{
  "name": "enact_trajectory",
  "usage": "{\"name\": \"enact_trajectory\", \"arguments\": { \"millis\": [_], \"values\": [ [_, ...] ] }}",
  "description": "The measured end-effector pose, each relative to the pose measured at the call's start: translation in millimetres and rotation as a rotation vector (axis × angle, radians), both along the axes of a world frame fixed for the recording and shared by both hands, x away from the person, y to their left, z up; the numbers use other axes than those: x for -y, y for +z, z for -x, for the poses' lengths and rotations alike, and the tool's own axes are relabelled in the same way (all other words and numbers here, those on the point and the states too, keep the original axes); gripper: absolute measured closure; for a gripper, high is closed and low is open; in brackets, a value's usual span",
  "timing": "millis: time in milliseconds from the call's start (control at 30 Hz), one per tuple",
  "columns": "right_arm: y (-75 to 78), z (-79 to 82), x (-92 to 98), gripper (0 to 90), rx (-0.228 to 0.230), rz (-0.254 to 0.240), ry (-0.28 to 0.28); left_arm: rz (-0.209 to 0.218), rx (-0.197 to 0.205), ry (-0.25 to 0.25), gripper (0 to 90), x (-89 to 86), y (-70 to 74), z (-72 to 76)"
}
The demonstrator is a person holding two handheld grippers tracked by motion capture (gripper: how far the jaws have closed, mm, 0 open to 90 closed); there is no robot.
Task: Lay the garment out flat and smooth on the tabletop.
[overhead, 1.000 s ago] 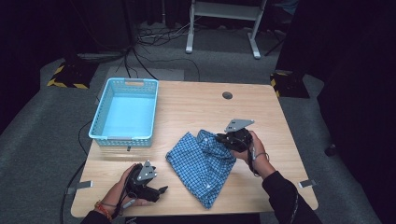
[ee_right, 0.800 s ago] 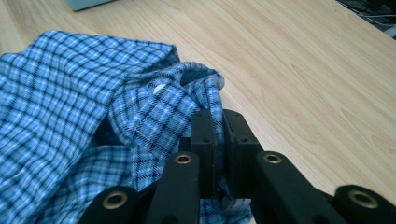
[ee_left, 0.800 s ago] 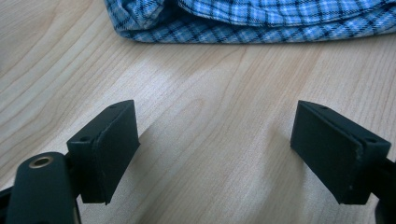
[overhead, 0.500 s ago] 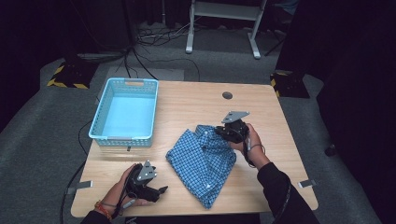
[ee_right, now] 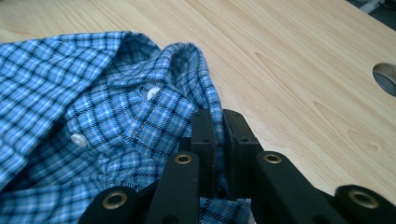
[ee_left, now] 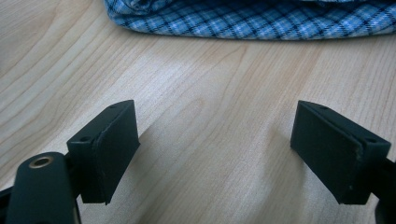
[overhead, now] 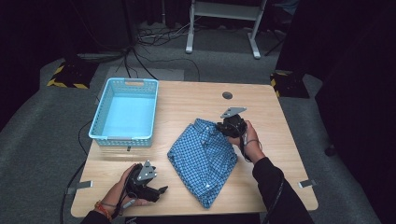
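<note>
A folded blue checked shirt (overhead: pixel 203 156) lies on the wooden table (overhead: pixel 196 100), right of the middle. My right gripper (overhead: pixel 223 127) is at the shirt's far right corner, by the collar. In the right gripper view its jaws are shut on a fold of the shirt's cloth (ee_right: pixel 211 114), next to two white buttons. My left gripper (overhead: pixel 159 191) rests near the table's front edge, left of the shirt. Its pads (ee_left: pixel 109 144) stand wide open over bare wood, with the shirt's edge (ee_left: pixel 243 21) a little ahead of them.
A light blue plastic basket (overhead: pixel 125 113) stands at the table's left, with nothing in it. A round cable hole (overhead: pixel 227 95) lies in the tabletop behind the shirt. Beyond the table are cables on the floor and a white stand's feet (overhead: pixel 224 28).
My right gripper has moved left and a little down with the shirt's corner in it, so the collar end has shifted left. The left gripper has not moved.
</note>
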State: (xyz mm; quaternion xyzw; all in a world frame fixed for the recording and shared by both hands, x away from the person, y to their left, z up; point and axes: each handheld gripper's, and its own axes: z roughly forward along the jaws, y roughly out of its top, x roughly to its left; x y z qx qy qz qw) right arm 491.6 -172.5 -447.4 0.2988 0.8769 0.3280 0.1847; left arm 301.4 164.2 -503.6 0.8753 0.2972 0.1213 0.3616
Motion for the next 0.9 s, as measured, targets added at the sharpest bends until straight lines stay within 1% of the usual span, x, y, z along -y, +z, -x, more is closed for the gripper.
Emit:
{"name": "enact_trajectory", "arguments": {
  "millis": [133, 267, 433, 600, 733, 900],
  "values": [
    [-3.0, -5.2, -0.2, 84.4, -0.01, 0.001, -0.016, 0.0, 0.0, 0.0, 15.1, 0.0, 0.0, 0.0],
    [-5.5, -10.6, -2.1, 84.3, -0.016, 0.012, -0.026, 0.0, 0.0, 0.0, 15.1, 0.0, 0.0, 0.0],
    [-8.5, -17.9, -7.0, 84.3, -0.018, 0.037, -0.035, 0.003, 0.001, 0.0, 15.1, 0.0, -0.2, 0.1],
    [-11.0, -23.9, -10.9, 84.3, -0.022, 0.051, -0.046, 0.001, 0.001, 0.0, 15.1, 0.0, -0.1, 0.1],
    [-13.2, -26.5, -13.0, 84.3, -0.027, 0.064, -0.053, 0.002, 0.001, 0.0, 15.0, 0.0, -0.2, 0.1],
    [-15.5, -30.1, -13.6, 84.3, -0.037, 0.068, -0.058, 0.003, 0.001, 0.0, 15.1, 0.0, -0.2, 0.1]
  ]
}}
